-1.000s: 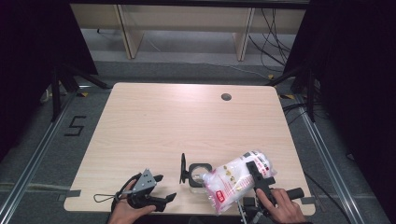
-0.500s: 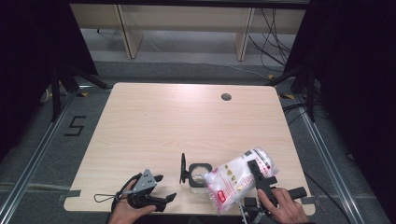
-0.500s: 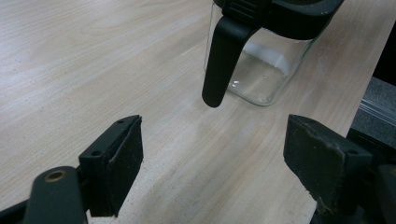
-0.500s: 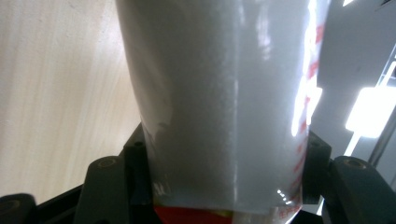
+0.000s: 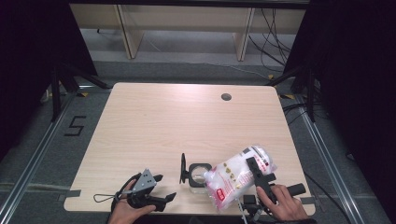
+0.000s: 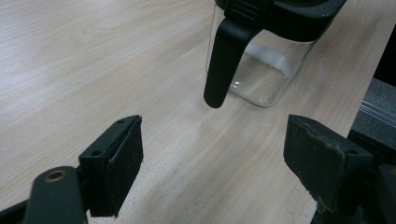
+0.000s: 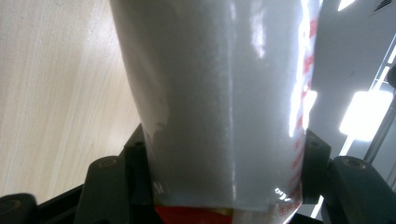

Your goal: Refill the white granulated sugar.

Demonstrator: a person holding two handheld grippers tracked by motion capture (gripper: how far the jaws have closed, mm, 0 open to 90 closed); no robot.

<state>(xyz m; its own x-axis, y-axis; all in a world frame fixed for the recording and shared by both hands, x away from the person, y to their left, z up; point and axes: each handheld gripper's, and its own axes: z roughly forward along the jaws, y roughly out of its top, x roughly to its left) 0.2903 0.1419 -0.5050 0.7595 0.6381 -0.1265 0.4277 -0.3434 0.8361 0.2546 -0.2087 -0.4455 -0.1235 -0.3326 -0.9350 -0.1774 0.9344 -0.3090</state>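
A clear plastic bag of white grains with red print (image 5: 236,176) (image 7: 219,88) is tilted above the table's front right. My right gripper (image 5: 248,170) (image 7: 227,159) is shut on it, one jaw at each side of the bag. The bag's lower end hangs over a glass jar (image 5: 198,175) (image 6: 264,70) with a black rim, whose black lid (image 5: 183,168) stands open at its left side. My left gripper (image 5: 164,187) (image 6: 215,139) rests open near the front edge, left of the jar, with nothing between its pads. A black handle (image 6: 223,60) hangs down the jar's side.
The light wooden table (image 5: 187,121) has a round cable hole (image 5: 226,97) at the back right. The front edge runs just below both hands. A shelf frame (image 5: 187,28) and cables lie on the floor beyond the table.
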